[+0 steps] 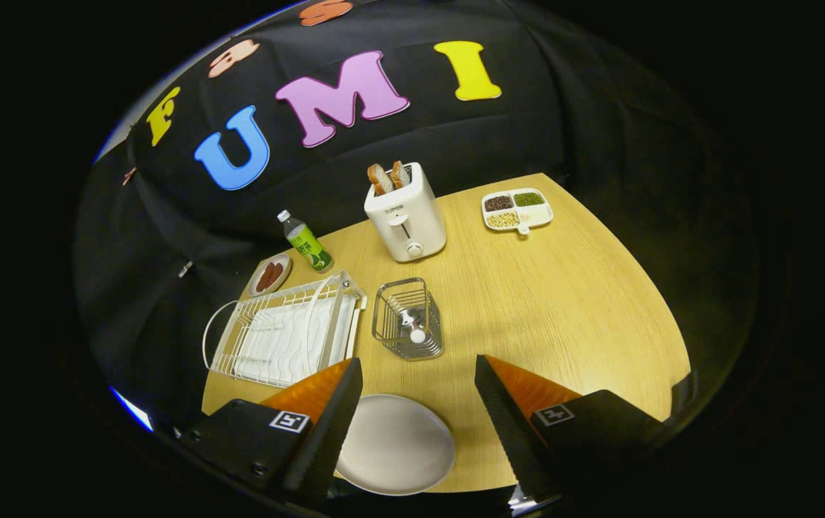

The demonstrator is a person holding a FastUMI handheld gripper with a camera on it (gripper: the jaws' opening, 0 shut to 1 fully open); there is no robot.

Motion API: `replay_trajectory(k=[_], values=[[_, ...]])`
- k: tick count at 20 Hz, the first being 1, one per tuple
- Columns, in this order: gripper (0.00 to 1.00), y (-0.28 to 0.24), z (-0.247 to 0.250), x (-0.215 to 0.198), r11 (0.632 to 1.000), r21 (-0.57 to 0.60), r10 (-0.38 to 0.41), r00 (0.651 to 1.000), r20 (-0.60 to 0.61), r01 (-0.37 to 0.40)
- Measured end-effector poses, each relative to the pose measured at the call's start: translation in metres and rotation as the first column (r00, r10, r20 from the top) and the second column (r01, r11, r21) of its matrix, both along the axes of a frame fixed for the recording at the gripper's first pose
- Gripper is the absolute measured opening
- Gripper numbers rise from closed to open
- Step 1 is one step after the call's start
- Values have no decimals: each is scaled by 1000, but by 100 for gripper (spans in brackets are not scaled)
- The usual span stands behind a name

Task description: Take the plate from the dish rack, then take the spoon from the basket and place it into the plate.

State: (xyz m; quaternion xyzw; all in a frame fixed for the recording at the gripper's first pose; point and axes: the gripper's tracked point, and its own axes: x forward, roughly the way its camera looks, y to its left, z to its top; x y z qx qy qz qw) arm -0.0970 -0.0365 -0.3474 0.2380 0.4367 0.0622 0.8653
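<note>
**Mia:** Start on the left; what do you see?

**Ben:** The white dish rack (286,332) sits on the table (563,302); I see no plate in it; behind it is a small dish of sausages (269,275) and a green bottle (305,242).

**Mia:** So where is the plate?

**Ben:** The plate (396,444) lies flat on the table, down low between the two fingers, nearer the left one; that finger hides its left edge, and I cannot tell if they touch.

**Mia:** Is the gripper (418,421) holding anything?

**Ben:** No; its fingers are spread wide apart and nothing is in them.

**Mia:** Then the plate step looks done; I think the spoon is next.

**Ben:** Yes; the wire basket (408,319) stands just ahead of the fingers, right beside the rack; the spoon (412,327) sticks up inside it.

**Mia:** What does the next move need?

**Ben:** I think the gripper must go forward over the basket, come down around the spoon, and pinch it; the wires are close, so it needs care.

**Mia:** And further right?

**Ben:** A toaster (406,214) with bread; then a tray of beans (517,208), well apart.
</note>
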Motion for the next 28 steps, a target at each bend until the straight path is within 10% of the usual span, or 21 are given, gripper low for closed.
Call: replay_trajectory(k=[13, 23, 28], values=[[79, 32, -48, 42, 969, -125, 211, 976, -47, -215], [18, 43, -74, 49, 962, -138, 223, 968, -111, -237], [9, 39, -66, 51, 958, -182, 208, 973, -102, -224]])
